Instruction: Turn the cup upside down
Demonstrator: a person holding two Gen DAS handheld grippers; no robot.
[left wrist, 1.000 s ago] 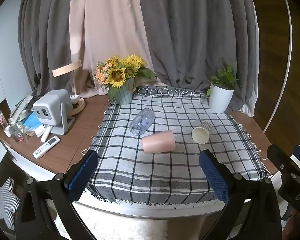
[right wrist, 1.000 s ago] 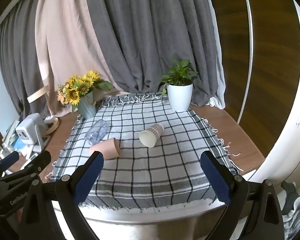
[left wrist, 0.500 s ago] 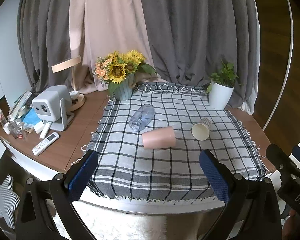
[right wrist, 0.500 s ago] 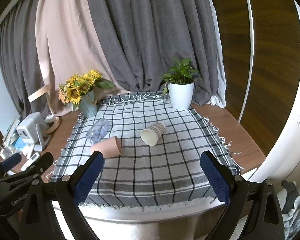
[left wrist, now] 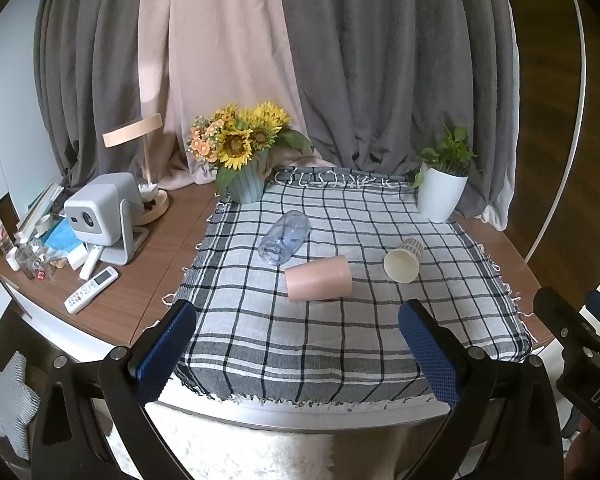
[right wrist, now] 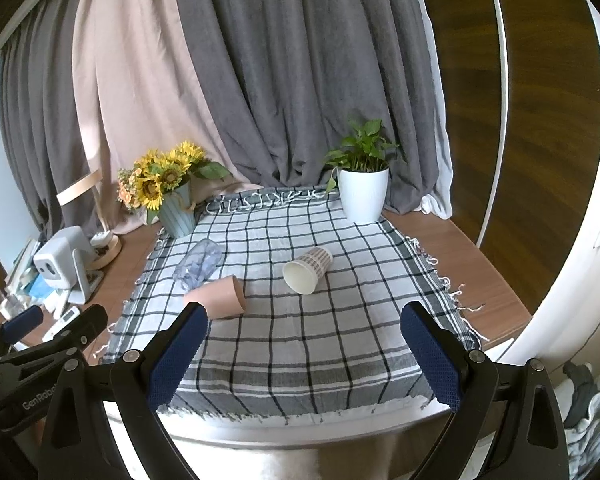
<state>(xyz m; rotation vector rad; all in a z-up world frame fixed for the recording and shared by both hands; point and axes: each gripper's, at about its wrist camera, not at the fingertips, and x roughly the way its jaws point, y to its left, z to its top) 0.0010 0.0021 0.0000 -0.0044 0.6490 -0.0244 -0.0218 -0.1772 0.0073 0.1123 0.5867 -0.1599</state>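
— Where are the cups?
— All on their sides on the black-and-white checked cloth [left wrist: 340,344]: a pink plastic cup [left wrist: 319,283] in the middle, a clear plastic cup [left wrist: 284,237] just behind it, a patterned paper cup [right wrist: 307,270] well to its right.
— And the grippers?
— Left gripper [left wrist: 296,344] and right gripper [right wrist: 302,346] hover near the cloth's front edge, jaws spread wide, holding nothing.

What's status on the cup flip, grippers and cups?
Left gripper and right gripper open, empty, short of the cloth. Pink cup, clear cup, paper cup all on sides. Nothing blocking.
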